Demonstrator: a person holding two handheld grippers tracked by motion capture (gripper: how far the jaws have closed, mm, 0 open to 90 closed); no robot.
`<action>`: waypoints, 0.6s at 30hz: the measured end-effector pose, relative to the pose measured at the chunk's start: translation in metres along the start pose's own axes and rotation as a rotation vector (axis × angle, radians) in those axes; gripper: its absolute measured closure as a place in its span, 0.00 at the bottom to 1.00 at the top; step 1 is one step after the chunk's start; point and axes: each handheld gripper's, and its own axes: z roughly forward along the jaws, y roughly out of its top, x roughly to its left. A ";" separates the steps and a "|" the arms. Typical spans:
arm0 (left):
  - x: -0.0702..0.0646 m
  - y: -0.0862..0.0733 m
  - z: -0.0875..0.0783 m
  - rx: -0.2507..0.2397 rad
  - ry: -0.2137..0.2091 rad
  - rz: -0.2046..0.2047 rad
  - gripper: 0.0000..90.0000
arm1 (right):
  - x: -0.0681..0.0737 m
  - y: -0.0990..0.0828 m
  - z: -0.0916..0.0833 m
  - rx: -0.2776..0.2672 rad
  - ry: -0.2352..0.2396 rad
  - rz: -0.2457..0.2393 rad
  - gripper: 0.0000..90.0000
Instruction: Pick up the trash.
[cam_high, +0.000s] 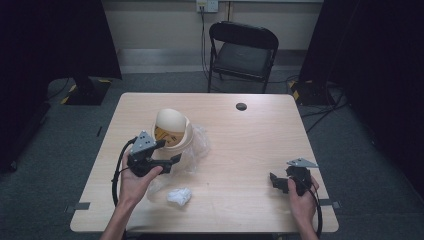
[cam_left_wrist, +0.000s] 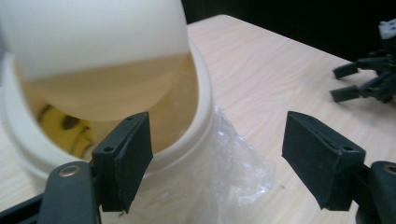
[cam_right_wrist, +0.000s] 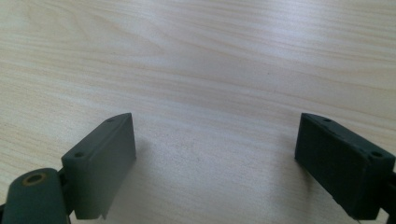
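Observation:
A small cream bin with a domed swing lid stands left of the table's middle. Something yellow and dark shows inside it. A clear plastic bag lies against the bin's right side, and it is also close under the jaws. My left gripper is open just in front of the bin, one jaw by the rim and one over the bag. A crumpled white wad lies near the front edge. My right gripper is open and empty over bare wood.
The light wooden table has a dark round cable hole at the back. A black folding chair stands behind it. My right gripper appears far off in the left gripper view.

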 end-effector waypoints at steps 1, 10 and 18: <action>-0.002 0.001 -0.004 -0.011 0.001 -0.004 0.27 | 0.000 0.000 0.000 0.000 0.000 0.000 0.13; -0.032 -0.021 -0.007 0.080 -0.082 0.046 0.28 | 0.000 0.000 0.000 0.000 0.000 0.000 0.13; -0.047 -0.068 0.010 0.226 -0.117 0.057 0.29 | 0.000 0.000 0.000 0.000 -0.001 -0.001 0.13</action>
